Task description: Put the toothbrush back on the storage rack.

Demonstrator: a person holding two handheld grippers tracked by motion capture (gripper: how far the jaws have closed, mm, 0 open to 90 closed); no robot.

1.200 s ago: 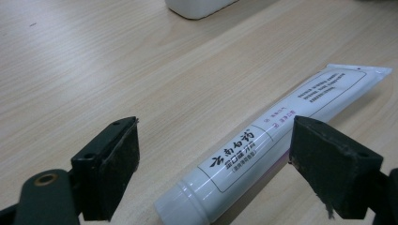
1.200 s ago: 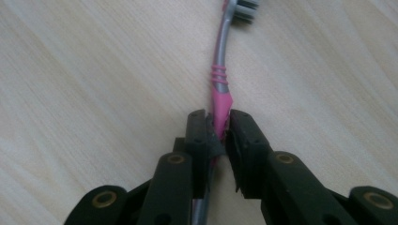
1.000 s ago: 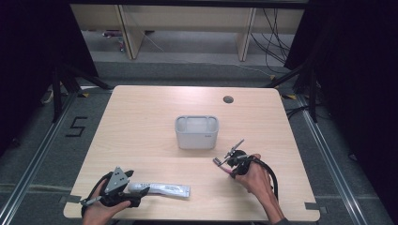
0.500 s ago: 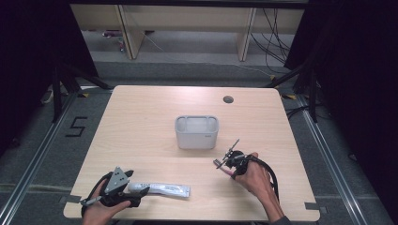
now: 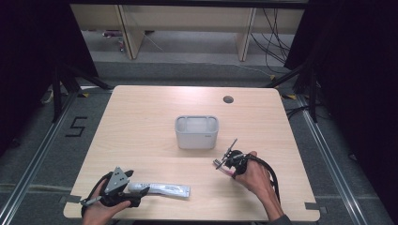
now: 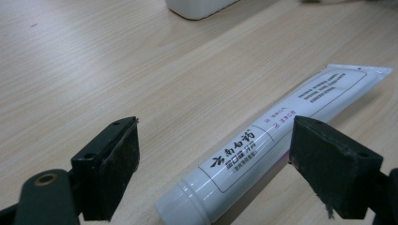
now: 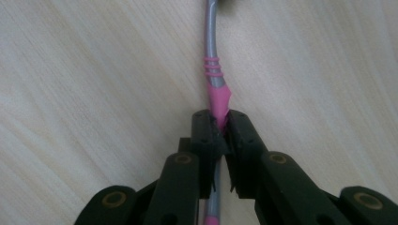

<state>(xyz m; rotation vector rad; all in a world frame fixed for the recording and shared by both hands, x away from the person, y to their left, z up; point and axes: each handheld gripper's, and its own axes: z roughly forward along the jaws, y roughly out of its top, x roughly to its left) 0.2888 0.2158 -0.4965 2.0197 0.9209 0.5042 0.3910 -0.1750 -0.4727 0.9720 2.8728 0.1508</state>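
Pink-grey toothbrush [image 7: 215, 89] clamped in right claw [image 7: 220, 123], pointing away along it; left claw [image 6: 211, 154] open.

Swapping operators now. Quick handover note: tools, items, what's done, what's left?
Right tool: shut on the toothbrush, gripping its pink-and-grey handle just above the table.
Left tool: open, jaws either side of the toothpaste tube, not pressing it; the tube lies flat near the front edge.
White holder: mid-table, nothing seen in it.
Done: toothbrush gripped.
Left, probably: grip the tube, then put both in the holder.
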